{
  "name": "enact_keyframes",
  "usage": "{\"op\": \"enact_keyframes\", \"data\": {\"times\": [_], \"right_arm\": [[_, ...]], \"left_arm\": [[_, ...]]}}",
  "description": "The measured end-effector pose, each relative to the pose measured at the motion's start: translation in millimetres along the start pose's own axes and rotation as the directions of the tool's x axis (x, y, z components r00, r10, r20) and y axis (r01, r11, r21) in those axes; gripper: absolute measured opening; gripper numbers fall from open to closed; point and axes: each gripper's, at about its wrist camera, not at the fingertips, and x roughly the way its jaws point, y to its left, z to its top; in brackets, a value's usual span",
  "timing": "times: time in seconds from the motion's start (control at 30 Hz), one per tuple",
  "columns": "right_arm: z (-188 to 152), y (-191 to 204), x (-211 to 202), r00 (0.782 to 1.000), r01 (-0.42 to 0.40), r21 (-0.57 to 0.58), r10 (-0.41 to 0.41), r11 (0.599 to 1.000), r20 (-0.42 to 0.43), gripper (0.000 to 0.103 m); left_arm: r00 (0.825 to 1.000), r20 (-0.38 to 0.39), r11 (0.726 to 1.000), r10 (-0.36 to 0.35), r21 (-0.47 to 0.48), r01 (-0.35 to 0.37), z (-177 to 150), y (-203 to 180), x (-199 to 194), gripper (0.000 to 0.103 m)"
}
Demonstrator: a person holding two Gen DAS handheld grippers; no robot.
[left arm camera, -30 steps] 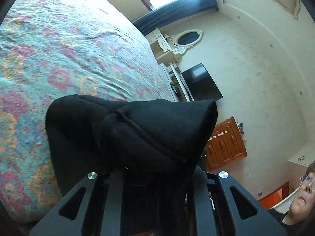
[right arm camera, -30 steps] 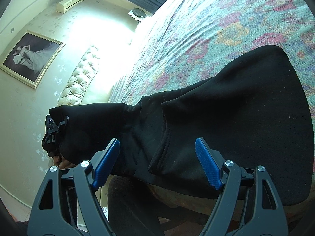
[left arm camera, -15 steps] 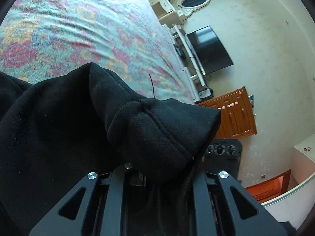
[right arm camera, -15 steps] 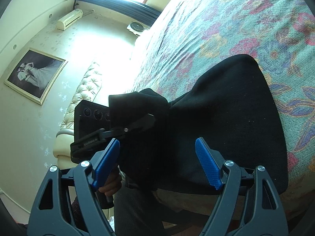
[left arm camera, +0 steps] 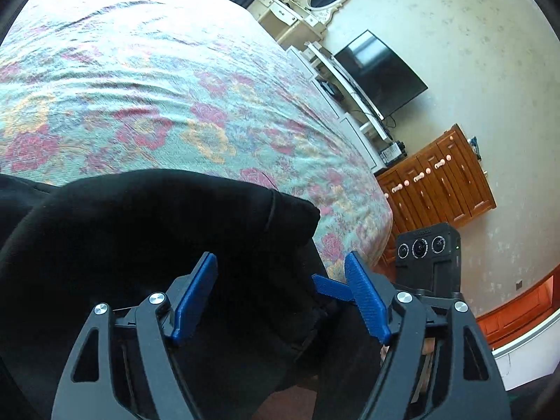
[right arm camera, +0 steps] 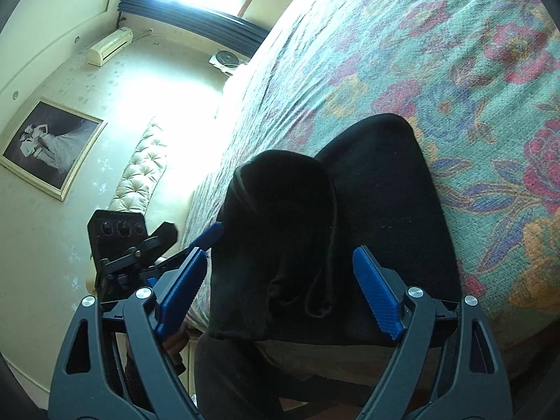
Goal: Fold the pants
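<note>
Black pants [left arm camera: 147, 231] are lying bunched at the near edge of the bed [left arm camera: 147, 105], on the floral bedspread [right arm camera: 437, 52], with part of the fabric hanging over the edge toward the floor.

Left gripper [left arm camera: 283, 297] is standing wide, blue pads [left arm camera: 194, 297] spread apart and gripping nothing. The pants are sitting between and just beyond its fingers; a folded hump of cloth is rising right ahead of the tips, and dark fabric is filling the gap below. Whether the pads are touching the cloth is hard to tell.

Right gripper [right arm camera: 280, 294] is also standing wide, holding nothing. In its view the pants [right arm camera: 350, 210] are lying right ahead, a rounded fold of cloth [right arm camera: 280, 203] bulging between the two pads [right arm camera: 378, 297], the flatter layer spreading to the right on the bedspread.

The two grippers are sitting close together at the same bed edge: the right gripper's blue finger [left arm camera: 329, 287] is showing just beside the left one's right pad, and the left gripper [right arm camera: 206, 238] is showing at the left of the right wrist view, its tip touching or nearly touching the fold.

Behind: television [left arm camera: 381, 70], wooden cabinet [left arm camera: 437, 185], framed picture [right arm camera: 52, 147].
</note>
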Motion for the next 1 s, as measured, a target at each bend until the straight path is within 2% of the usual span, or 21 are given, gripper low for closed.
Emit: {"op": "enact_keyframes", "data": {"times": [0.13,0.2,0.27,0.33,0.43,0.5,0.53,0.57,0.63,0.67,0.87,1.0], "right_arm": [[3.8,-3.6,9.8,0.999,0.036,-0.014,-0.037,0.999,-0.032,0.087],[4.9,2.8,18.9,0.997,0.056,-0.046,-0.058,0.997,-0.049,0.088],[5.9,11.3,27.5,0.993,0.081,-0.094,-0.088,0.992,-0.074,0.088],[4.7,19.8,32.3,0.989,0.096,-0.138,-0.110,0.986,-0.096,0.088],[2.0,33.2,40.0,0.981,0.119,-0.195,-0.145,0.974,-0.129,0.087],[-1.4,37.7,47.7,0.972,0.140,-0.222,-0.177,0.965,-0.157,0.074],[-2.4,37.6,52.9,0.966,0.148,-0.228,-0.190,0.962,-0.174,0.059],[-2.8,33.5,57.4,0.960,0.164,-0.230,-0.209,0.959,-0.188,0.052],[-2.1,28.4,63.3,0.949,0.201,-0.224,-0.246,0.954,-0.195,0.024],[-1.1,28.9,63.2,0.950,0.204,-0.222,-0.248,0.953,-0.190,0.018],[6.2,54.6,33.3,0.973,0.183,-0.279,-0.215,0.943,-0.088,0.012],[9.7,46.9,10.2,0.967,0.230,-0.287,-0.252,0.930,-0.041,0.012]], "left_arm": [[0.990,0.113,0.996,0.086,-0.015,-0.085,-8.0,15.2,-48.3,0.078],[0.974,0.162,0.987,0.158,-0.060,-0.150,-17.9,33.7,-72.2,0.080],[0.958,0.200,0.974,0.206,-0.131,-0.182,-27.5,57.7,-94.4,0.080],[0.944,0.222,0.954,0.244,-0.229,-0.193,-41.5,83.9,-110.9,0.081],[0.938,0.249,0.920,0.242,-0.367,-0.140,-63.4,119.3,-127.8,0.081],[0.939,0.255,0.894,0.229,-0.437,-0.100,-76.7,135.6,-128.1,0.081],[0.942,0.250,0.884,0.222,-0.459,-0.087,-81.7,141.3,-126.9,0.081],[0.945,0.243,0.877,0.219,-0.473,-0.082,-85.7,145.9,-125.2,0.081],[0.948,0.229,0.874,0.220,-0.478,-0.087,-90.0,149.4,-120.5,0.081],[0.949,0.228,0.876,0.219,-0.474,-0.088,-91.3,149.2,-119.0,0.081],[0.951,0.237,0.894,0.198,-0.441,-0.076,-91.0,134.8,-116.6,0.081],[0.951,0.249,0.904,0.186,-0.422,-0.066,-87.5,125.1,-119.3,0.081]]}}
